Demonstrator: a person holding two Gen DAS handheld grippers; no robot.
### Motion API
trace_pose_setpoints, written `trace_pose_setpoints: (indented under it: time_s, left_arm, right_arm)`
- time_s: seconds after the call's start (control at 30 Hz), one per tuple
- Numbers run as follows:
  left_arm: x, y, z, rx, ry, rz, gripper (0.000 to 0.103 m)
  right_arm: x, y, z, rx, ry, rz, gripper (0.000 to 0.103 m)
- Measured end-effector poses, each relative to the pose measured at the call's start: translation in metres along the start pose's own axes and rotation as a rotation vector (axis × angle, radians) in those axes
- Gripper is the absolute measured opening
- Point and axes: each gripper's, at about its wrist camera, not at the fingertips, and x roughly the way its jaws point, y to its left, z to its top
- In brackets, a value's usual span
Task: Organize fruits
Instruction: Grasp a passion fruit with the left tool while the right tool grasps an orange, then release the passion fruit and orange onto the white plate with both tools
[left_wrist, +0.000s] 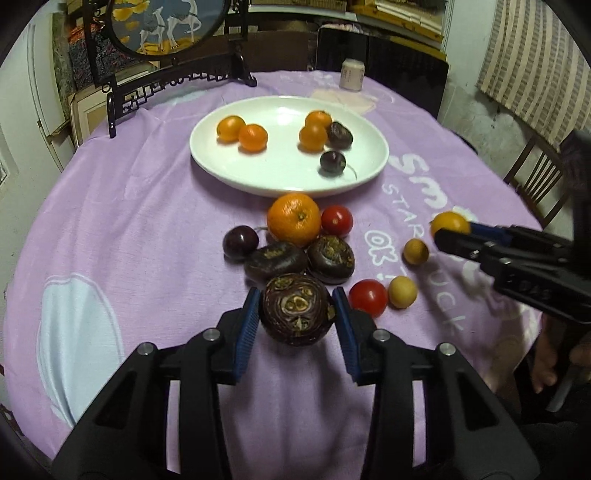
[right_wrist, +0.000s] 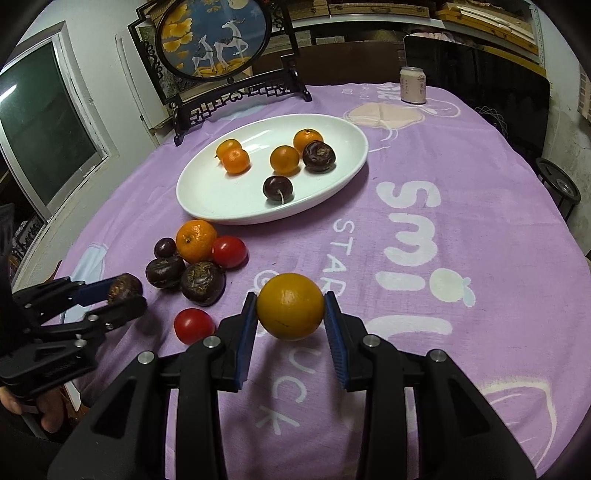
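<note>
My left gripper (left_wrist: 295, 308) is shut on a dark water chestnut (left_wrist: 295, 310), held just above the cloth; it also shows in the right wrist view (right_wrist: 123, 290). My right gripper (right_wrist: 290, 308) is shut on a yellow-orange kumquat (right_wrist: 290, 306), which also shows in the left wrist view (left_wrist: 450, 223). The white plate (left_wrist: 288, 181) holds several small oranges, a water chestnut (left_wrist: 340, 134) and a cherry (left_wrist: 332, 161). Loose on the cloth lie a mandarin (left_wrist: 293, 218), two water chestnuts (left_wrist: 330, 258), a cherry (left_wrist: 240, 242), two red tomatoes (left_wrist: 367, 297) and two small yellow fruits (left_wrist: 402, 291).
The round table is covered by a purple cloth (right_wrist: 443, 295). A framed deer screen (right_wrist: 214, 40) stands at the back left. A drink can (right_wrist: 413, 85) stands at the back. A chair (left_wrist: 535, 181) stands at the right of the table.
</note>
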Motion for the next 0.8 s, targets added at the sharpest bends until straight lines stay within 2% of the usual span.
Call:
trace_pose_setpoints:
  time_s: [0.53, 0.67, 0.8]
  left_arm:
    - [-0.007, 0.019, 0.006, -0.041, -0.040, -0.030, 0.040]
    - [-0.009, 0.024, 0.031, -0.029, -0.085, 0.006, 0.040]
    - [0.000, 0.029, 0.075, -0.023, -0.128, 0.064, 0.040]
  right_arm:
    - [0.003, 0.023, 0.007, -0.051, 0.021, -0.009, 0.036]
    - [0.002, 0.029, 0.026, -0.076, 0.000, 0.010, 0.036]
    - [0.007, 0.034, 0.062, -0.107, -0.037, 0.009, 0.036]
